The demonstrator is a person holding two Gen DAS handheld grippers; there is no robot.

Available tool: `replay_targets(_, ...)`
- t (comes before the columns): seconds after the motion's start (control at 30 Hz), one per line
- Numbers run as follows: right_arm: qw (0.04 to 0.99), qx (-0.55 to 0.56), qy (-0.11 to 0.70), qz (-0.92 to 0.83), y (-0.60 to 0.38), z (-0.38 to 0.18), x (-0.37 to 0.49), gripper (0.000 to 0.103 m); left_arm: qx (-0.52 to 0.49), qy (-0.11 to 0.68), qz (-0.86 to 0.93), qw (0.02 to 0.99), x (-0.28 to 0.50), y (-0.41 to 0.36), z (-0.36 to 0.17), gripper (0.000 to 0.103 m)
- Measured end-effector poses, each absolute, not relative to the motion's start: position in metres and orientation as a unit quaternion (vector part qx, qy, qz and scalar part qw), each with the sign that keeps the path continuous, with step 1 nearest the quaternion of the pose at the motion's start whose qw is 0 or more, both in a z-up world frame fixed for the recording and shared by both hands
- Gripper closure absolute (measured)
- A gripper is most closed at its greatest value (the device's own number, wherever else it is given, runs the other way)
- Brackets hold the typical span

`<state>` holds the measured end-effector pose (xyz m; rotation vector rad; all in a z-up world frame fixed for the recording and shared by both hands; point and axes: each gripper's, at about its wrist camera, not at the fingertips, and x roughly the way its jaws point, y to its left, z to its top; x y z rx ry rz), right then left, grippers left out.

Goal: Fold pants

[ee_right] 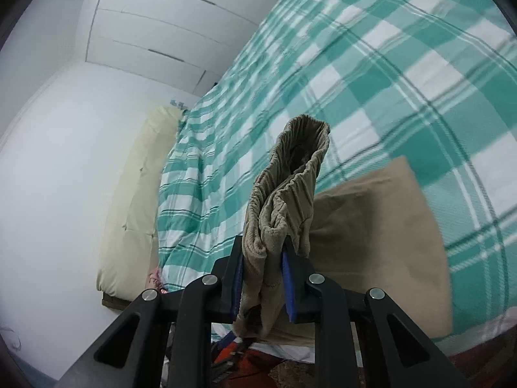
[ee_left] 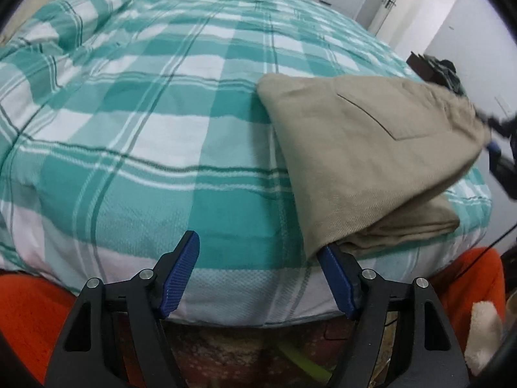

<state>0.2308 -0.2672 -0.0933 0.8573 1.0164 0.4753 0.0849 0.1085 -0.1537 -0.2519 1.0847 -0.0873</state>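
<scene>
The khaki pants (ee_left: 365,148) lie partly folded at the near right edge of the bed, the top layer lifted on its right side. My left gripper (ee_left: 258,268) is open, its right finger (ee_left: 337,278) tucked under the pants' near corner. My right gripper (ee_right: 263,278) is shut on the gathered elastic waistband of the pants (ee_right: 284,194), holding it up above the folded part (ee_right: 378,239). The right gripper also shows in the left wrist view (ee_left: 494,135) at the pants' far right end.
The bed has a teal and white plaid cover (ee_left: 161,123). A cream pillow (ee_right: 135,200) lies by the white wall. An orange cloth (ee_left: 29,317) and a patterned rug (ee_left: 232,355) are below the bed's edge. A white door (ee_left: 416,3) stands behind.
</scene>
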Motion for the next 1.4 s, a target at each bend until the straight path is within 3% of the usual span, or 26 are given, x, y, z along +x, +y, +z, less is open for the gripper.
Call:
replay_targets(0.27, 0.777, 0.319, 0.524, 0.139, -0.293, -0.191, 0.194, 0.082, -0.089, 0.551, -0.042, 0.829, 0.088, 0.094, -0.168, 0.033)
replay_targets(0.37, 0.799, 0.267, 0.518, 0.150, -0.285, -0.187, 0.193, 0.079, -0.069, 0.550, -0.034, 0.832, 0.081, 0.094, -0.159, 0.033)
replay_targets(0.5, 0.816, 0.221, 0.513, 0.151, -0.287, -0.162, 0.193, 0.059, -0.064, 0.512, -0.037, 0.856, 0.062, 0.103, -0.124, 0.033)
replay_targets(0.67, 0.871, 0.110, 0.462, 0.127, -0.291, -0.123, 0.182, 0.060, -0.059, 0.449, -0.050, 0.890, 0.073, 0.096, -0.090, 0.034)
replay_targets(0.83, 0.886, 0.013, 0.407, 0.222, -0.239, -0.099, 0.183, 0.060, 0.023, 0.434, -0.103, 0.895, 0.103, 0.041, -0.112, 0.038)
replay_targets(0.9, 0.876, -0.002, 0.410, 0.255, -0.222, -0.114, 0.184, 0.060, 0.066, 0.472, -0.108, 0.872, 0.111, 0.023, -0.141, 0.049)
replay_targets(1.03, 0.832, -0.048, 0.496, 0.244, -0.219, -0.180, 0.189, 0.064, 0.127, 0.474, -0.105, 0.865, 0.093, 0.009, -0.150, 0.049)
replay_targets(1.1, 0.834, -0.041, 0.492, 0.247, -0.225, -0.174, 0.185, 0.067, 0.117, 0.477, -0.118, 0.863, 0.088, 0.012, -0.134, 0.039)
replay_targets(1.17, 0.824, -0.031, 0.513, 0.239, -0.226, -0.159, 0.191, 0.068, 0.083, 0.458, -0.115, 0.878, 0.092, 0.022, -0.115, 0.021)
replay_targets(1.4, 0.856, -0.048, 0.445, 0.257, -0.203, -0.101, 0.245, 0.067, 0.050, 0.480, -0.060, 0.874, 0.145, 0.026, -0.128, 0.021)
